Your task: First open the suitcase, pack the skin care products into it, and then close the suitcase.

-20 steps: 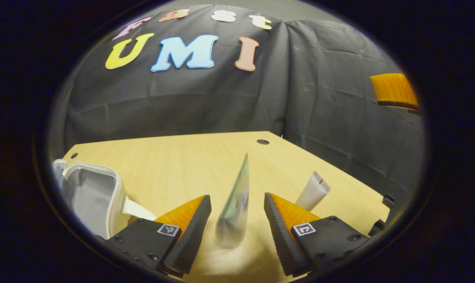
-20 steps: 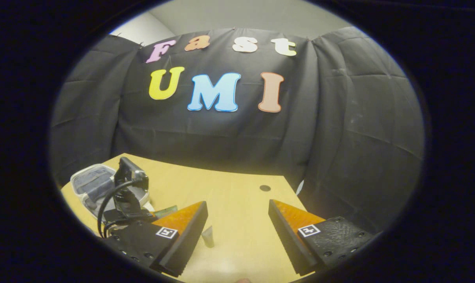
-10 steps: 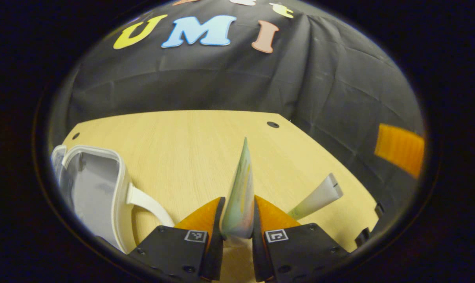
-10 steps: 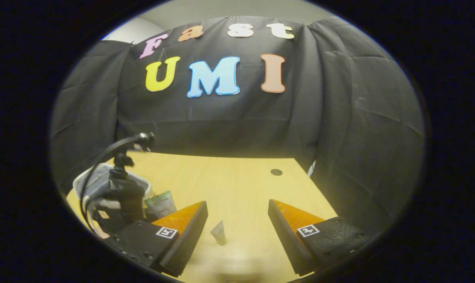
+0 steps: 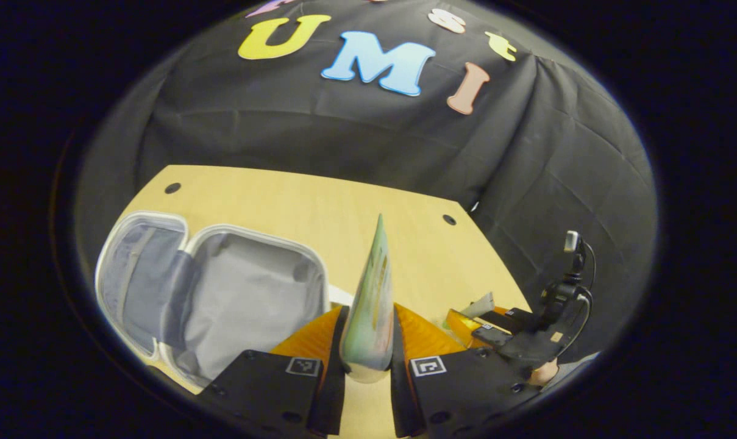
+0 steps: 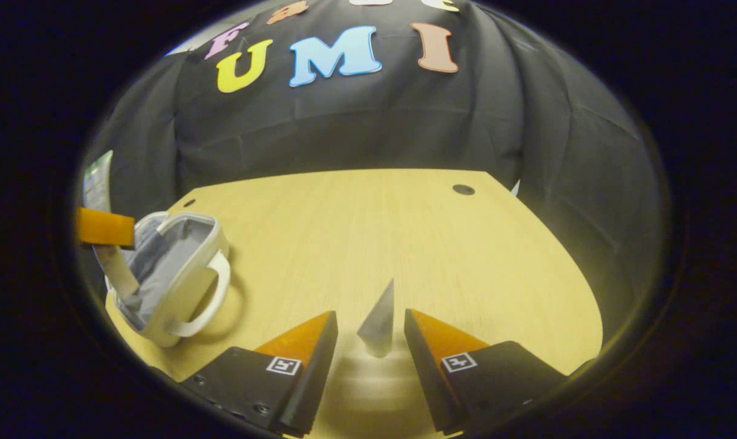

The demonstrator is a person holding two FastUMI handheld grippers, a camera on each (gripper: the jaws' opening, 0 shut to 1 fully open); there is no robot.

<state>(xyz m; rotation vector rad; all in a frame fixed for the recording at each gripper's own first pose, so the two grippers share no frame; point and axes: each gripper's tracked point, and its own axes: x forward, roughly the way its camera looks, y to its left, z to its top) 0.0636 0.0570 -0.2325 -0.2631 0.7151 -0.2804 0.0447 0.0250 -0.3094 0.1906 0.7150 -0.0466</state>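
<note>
My left gripper (image 5: 370,308) is shut on a tall green tube (image 5: 374,280), held upright above the table. The white suitcase (image 5: 222,299) lies open just left of it, showing its grey lining. My right gripper (image 6: 369,313) is open and low over the table. A small pale tube (image 6: 377,320) stands between its fingers without touching either one. In the right gripper view the suitcase (image 6: 173,274) sits at the left, with an orange finger (image 6: 103,227) of my left gripper and the green tube (image 6: 96,180) above it.
The wooden table (image 6: 405,231) has a round hole (image 6: 463,189) near its far right corner, and black cloth hangs behind it. In the left gripper view my right gripper (image 5: 469,314) with its camera mast (image 5: 569,268) stands at the right edge.
My left gripper shut on the green tube, lifted it and swung left beside the open suitcase. My right gripper came down and forward so the small tube now stands between its fingers.
</note>
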